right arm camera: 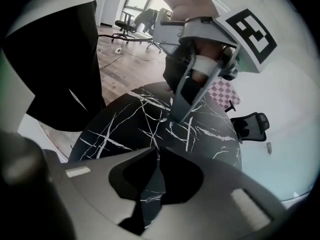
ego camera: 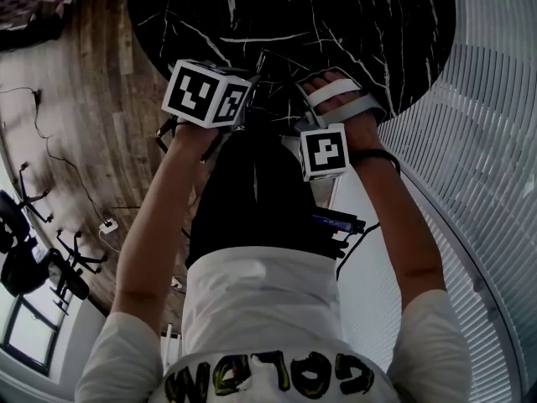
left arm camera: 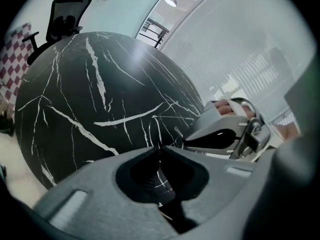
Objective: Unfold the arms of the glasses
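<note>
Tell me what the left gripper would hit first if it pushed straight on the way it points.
Most likely the black marble table top: the left gripper points down at it, and I can make out nothing in between, though the depth is unclear.
</note>
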`<state>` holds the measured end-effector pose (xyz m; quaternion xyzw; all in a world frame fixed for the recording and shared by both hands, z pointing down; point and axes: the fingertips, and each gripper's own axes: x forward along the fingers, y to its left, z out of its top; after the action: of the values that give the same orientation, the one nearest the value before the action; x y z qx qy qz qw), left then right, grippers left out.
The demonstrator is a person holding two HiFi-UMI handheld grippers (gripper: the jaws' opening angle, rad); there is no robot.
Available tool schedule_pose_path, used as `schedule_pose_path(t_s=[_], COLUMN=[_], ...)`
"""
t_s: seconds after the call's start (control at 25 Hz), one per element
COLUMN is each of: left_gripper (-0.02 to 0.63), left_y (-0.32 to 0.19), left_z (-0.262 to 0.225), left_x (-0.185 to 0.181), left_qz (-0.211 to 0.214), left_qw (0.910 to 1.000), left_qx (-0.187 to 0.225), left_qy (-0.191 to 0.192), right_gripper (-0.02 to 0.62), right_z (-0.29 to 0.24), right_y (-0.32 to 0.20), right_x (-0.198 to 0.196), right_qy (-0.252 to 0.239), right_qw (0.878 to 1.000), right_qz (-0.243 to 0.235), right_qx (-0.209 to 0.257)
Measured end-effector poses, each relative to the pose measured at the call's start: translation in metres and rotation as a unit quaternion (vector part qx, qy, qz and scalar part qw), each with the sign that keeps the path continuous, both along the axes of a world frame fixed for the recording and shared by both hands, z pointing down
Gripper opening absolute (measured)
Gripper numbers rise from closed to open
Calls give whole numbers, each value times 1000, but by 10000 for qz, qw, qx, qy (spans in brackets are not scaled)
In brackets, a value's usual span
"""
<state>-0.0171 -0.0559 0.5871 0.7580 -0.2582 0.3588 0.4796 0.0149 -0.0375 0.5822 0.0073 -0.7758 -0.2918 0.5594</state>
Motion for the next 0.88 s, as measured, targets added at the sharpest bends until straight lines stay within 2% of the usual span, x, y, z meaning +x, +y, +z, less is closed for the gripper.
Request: schedule_pose_path(t_s=[0.32,0.6,0.88], left_gripper=[12,12,12], left_y=[-11,-27,-31], left_z=[1,-2,1], left_x=[-5,-11,-9], left_qz=[-185,-525,-565], left_qw=[9997,9984,9983], left_qx=[118,227,128], left_qy=[-54,3,44], right_gripper=[15,15,15], right_z=[15,16,18], right_y=[22,34,35], right_x=[27,34,35], right_qy=[328,283,209], right_qw=[9989,9962,9944], right_qz=[123,500,681], right_qx=[-306,-656,-775])
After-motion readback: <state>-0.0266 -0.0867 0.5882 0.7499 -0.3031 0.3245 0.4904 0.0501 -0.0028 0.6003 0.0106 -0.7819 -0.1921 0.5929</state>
